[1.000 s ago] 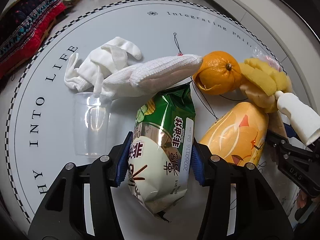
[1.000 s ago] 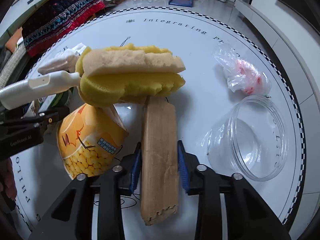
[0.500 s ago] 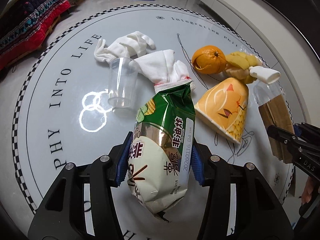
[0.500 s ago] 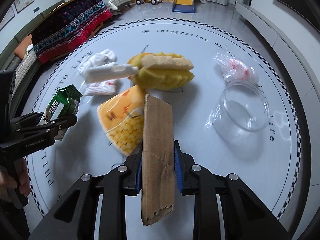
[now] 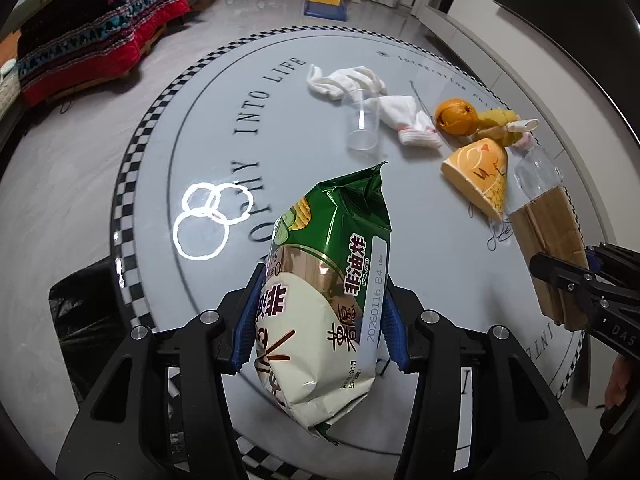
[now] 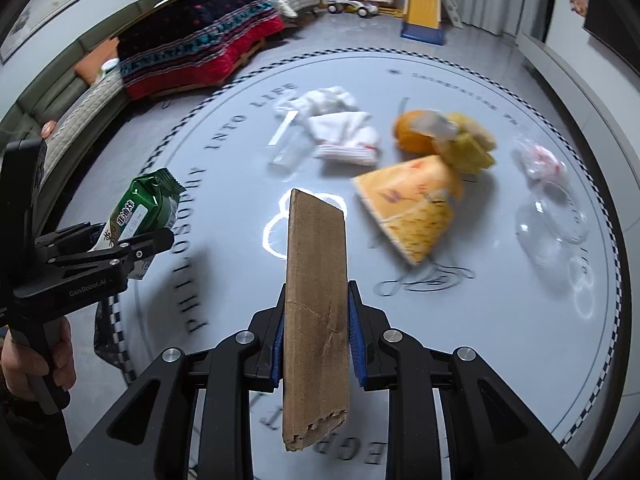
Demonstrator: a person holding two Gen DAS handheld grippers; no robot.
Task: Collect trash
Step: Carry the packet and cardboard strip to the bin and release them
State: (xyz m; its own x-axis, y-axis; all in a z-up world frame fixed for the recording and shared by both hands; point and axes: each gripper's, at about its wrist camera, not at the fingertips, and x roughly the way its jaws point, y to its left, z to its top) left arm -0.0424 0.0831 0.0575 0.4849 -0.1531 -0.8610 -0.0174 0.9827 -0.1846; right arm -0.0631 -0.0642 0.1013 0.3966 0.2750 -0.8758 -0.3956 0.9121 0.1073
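Observation:
My left gripper (image 5: 320,320) is shut on a green and white snack bag (image 5: 328,276) and holds it above the near left part of the round white table (image 5: 280,140). The bag also shows in the right wrist view (image 6: 140,208). My right gripper (image 6: 316,340) is shut on a brown cardboard strip (image 6: 316,312), held upright above the table; the strip shows at the right of the left wrist view (image 5: 548,248). On the table lie an orange snack bag (image 6: 412,208), an orange (image 6: 414,136), a yellow sponge brush (image 6: 468,144), white socks (image 6: 340,132) and a clear cup (image 5: 364,128).
A clear plastic lid (image 6: 552,220) and a crumpled clear wrapper (image 6: 540,160) lie at the table's right. A black bag (image 5: 84,312) sits on the floor past the table's left edge. A red patterned blanket (image 5: 92,48) and toys (image 6: 420,16) are farther back.
Both grippers have pulled back and risen from the pile, each still holding its item. The view has swung left, so the table items now look smaller and farther away.

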